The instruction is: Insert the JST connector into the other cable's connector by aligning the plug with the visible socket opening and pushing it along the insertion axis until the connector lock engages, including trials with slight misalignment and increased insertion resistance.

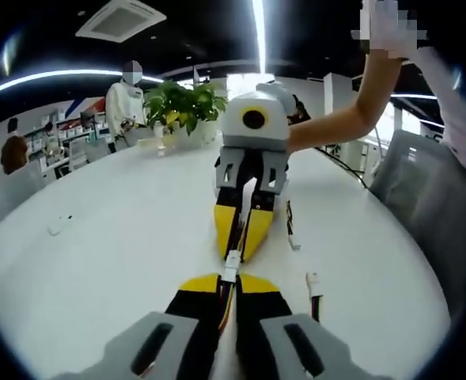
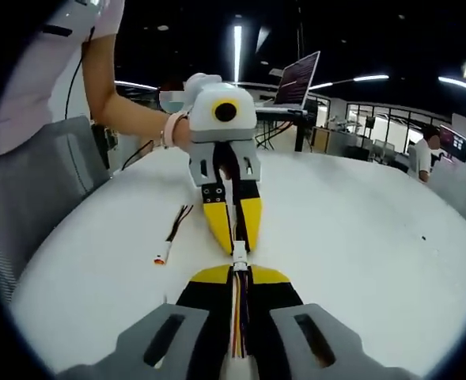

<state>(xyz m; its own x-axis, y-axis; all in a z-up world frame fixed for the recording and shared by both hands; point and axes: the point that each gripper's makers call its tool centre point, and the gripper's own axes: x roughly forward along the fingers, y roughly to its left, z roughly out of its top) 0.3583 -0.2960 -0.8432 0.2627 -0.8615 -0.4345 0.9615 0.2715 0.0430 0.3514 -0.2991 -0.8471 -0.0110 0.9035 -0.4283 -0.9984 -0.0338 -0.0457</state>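
- Connectors first, from the left gripper view: our left gripper point(image 1: 231, 279) has its jaws nearly together on a cable, whose white plug point(image 1: 231, 265) sticks out past the yellow tips.
- Opposite, the right gripper point(image 1: 244, 247) points back at us, pinched narrow on the other cable, and the two white ends meet between the tips above the white table point(image 1: 106, 261).
- We judge the plug to be lined up and at least partly in; whether the lock has caught is too small to tell, so the final push may be left.
- Two spare cables point(image 1: 292, 229) lie on the table just beside the grippers, near a plant point(image 1: 181, 103) at the far edge.
- From the right gripper view, our right gripper point(image 2: 239, 273) clamps coloured wires point(image 2: 237, 313), with the white socket point(image 2: 239, 255) at its tips touching the left gripper's point(image 2: 234, 241) load.
- A spare lead point(image 2: 169, 237) lies on the table point(image 2: 359, 237) to the side.
- We read no brand, label or writing in either view.
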